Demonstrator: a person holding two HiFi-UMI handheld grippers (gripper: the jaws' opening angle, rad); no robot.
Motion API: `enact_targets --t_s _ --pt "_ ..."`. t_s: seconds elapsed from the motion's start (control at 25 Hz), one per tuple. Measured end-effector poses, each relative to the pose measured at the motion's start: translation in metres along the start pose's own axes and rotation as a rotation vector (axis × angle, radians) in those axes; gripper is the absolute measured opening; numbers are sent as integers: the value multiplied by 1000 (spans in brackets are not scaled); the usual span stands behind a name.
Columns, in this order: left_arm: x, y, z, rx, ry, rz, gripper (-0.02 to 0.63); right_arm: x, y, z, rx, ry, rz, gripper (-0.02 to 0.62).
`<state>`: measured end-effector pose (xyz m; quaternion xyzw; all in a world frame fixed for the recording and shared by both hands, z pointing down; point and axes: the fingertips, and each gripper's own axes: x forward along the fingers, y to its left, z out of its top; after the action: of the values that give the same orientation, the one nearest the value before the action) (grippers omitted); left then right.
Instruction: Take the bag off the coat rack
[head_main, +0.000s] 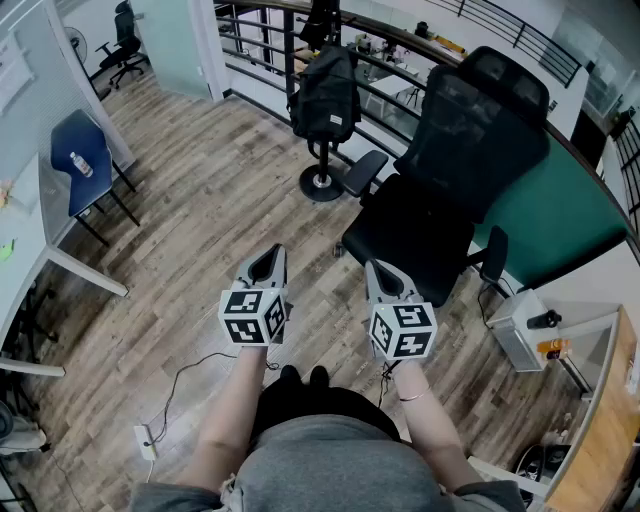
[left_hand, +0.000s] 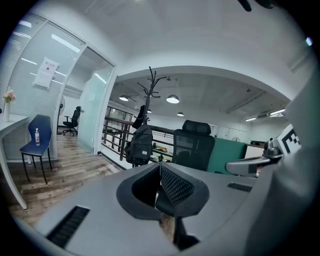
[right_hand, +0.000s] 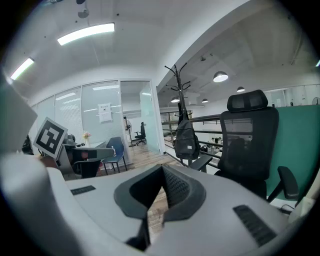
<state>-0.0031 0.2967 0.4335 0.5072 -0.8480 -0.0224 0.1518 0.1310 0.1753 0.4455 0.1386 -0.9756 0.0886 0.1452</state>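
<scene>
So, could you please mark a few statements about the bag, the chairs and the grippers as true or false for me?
1. The bag hangs on the rack. True.
2. The left gripper grips the bag's strap. False: its jaws are shut on nothing, well short of the bag.
3. A bottle stands on the blue chair. True.
4. The right gripper has its jaws wide apart. False: they are shut and empty.
5. In the head view, the black chair is left of the rack. False: it is to the rack's right.
</scene>
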Motion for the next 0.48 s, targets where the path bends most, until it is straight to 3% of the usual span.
enact_targets --t_s 0.48 --pt "6 -11 5 30 -5 -8 23 2 -7 6 -23 -8 13 2"
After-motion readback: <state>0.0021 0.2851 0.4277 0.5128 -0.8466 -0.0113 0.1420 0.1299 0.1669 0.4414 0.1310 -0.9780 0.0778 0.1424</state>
